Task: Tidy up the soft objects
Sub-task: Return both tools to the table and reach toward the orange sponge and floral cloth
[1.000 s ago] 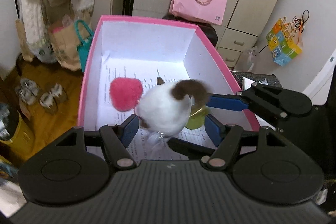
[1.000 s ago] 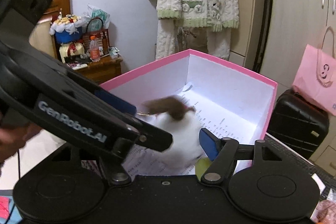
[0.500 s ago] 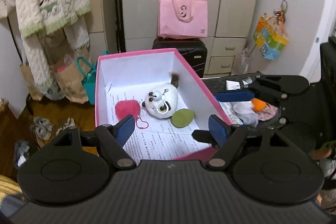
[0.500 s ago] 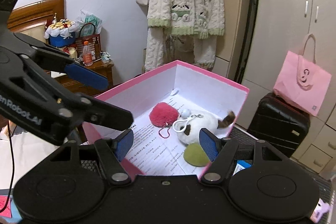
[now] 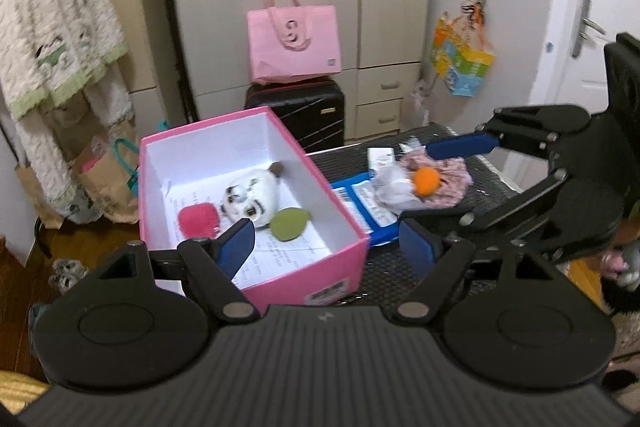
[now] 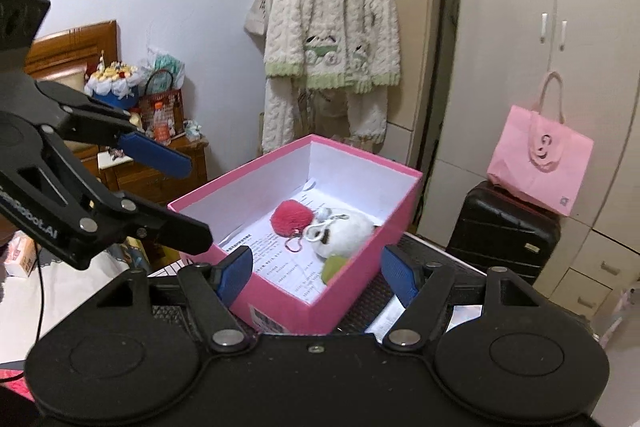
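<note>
A pink box with white inside walls stands on a dark mesh table. In it lie a white plush toy with a brown tail, a red pom-pom and a green soft piece. An orange ball rests on pink floral cloth right of the box. My left gripper is open and empty, above the box's near end. My right gripper is open and empty; in the left wrist view it is above the cloth pile.
A blue and white packet lies between the box and the cloth. A black suitcase with a pink bag stands behind. A cream cardigan hangs at the wardrobe. A wooden nightstand stands left.
The white plush toy was let go into the box. Both grippers have pulled back and away from the box, open. The right gripper now hangs over the cloth pile.
</note>
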Demonstrator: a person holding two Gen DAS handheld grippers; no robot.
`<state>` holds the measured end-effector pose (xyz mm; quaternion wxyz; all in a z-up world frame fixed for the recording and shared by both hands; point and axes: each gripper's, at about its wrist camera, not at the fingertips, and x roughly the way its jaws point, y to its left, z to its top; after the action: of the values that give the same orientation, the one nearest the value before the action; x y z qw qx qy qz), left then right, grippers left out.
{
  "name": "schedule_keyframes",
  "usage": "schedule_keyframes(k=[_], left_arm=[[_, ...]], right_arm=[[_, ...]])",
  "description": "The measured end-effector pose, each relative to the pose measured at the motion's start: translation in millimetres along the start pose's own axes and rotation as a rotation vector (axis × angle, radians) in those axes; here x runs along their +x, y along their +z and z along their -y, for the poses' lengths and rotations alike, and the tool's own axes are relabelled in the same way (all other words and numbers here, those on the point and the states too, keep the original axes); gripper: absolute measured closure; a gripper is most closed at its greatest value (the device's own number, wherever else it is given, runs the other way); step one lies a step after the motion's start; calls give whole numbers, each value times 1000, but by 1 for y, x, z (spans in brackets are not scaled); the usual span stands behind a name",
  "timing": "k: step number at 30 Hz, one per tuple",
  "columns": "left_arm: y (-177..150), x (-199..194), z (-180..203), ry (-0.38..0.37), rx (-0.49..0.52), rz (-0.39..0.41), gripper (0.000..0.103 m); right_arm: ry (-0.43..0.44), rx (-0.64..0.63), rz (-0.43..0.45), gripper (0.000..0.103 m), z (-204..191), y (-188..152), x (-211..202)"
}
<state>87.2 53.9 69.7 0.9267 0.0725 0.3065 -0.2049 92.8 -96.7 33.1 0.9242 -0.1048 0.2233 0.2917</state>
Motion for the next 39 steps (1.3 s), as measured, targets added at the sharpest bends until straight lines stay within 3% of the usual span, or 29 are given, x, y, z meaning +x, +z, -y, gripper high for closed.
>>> schedule_keyframes(k=[8,13,19,26,31,39], left_arm=[[3,17,44,-97,84,-1,24],[5,48,67,-106,110,-26,24],[10,86,84,-125,115,-40,24],[15,124,102,-117,138,-6,24],[20,152,108,-158,112,-5,28],[23,199,125,-173,118,13,49]], right_arm=[[-63,41,67,26,43,-29,-46],[-118,35,66,26,65,-63,-49],[-162,43,45,26,94,-90,-40],[-167,-8,31,26,123,-115,-17],[-174,-83,11,26,136,-125,10],[-164,-290,-39,26,147,-134,53]])
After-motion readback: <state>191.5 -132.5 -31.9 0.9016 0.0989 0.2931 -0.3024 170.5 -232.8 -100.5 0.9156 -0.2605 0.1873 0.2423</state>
